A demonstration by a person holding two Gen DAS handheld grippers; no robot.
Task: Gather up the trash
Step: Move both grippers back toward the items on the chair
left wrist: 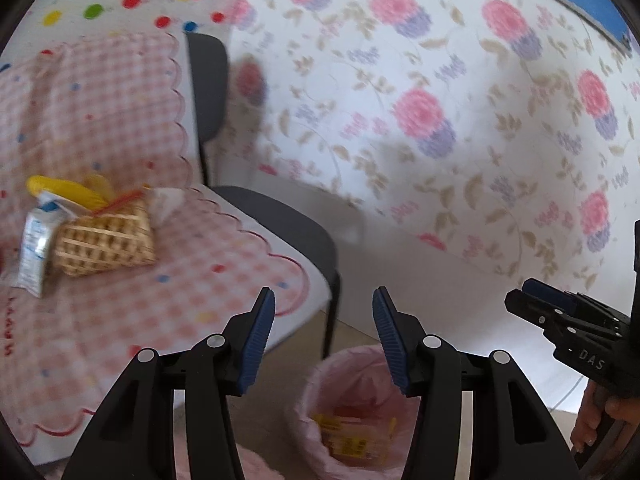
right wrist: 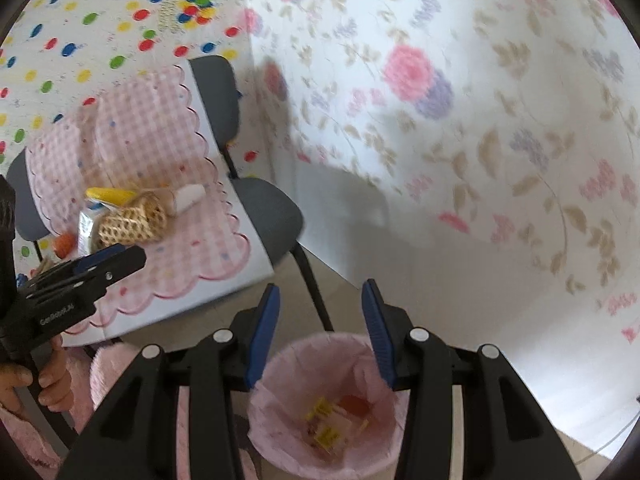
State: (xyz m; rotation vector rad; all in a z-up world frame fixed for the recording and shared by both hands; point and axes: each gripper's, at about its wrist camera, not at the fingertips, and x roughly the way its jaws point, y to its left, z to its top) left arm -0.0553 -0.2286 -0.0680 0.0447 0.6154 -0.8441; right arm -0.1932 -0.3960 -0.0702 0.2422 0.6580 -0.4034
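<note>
A bin with a pink liner stands on the floor and holds yellow and red wrappers. My right gripper is open and empty, just above the bin's mouth. My left gripper is open and empty, above the bin's left rim, beside the chair. On the pink checked cloth lie a woven basket, a yellow piece, a silver-white packet and a crumpled tissue. The basket also shows in the right wrist view, with a white tube and an orange item.
The cloth covers a board across two grey chairs. A floral sheet hangs behind and a dotted sheet at the left. The right gripper shows in the left wrist view; the left gripper shows in the right wrist view.
</note>
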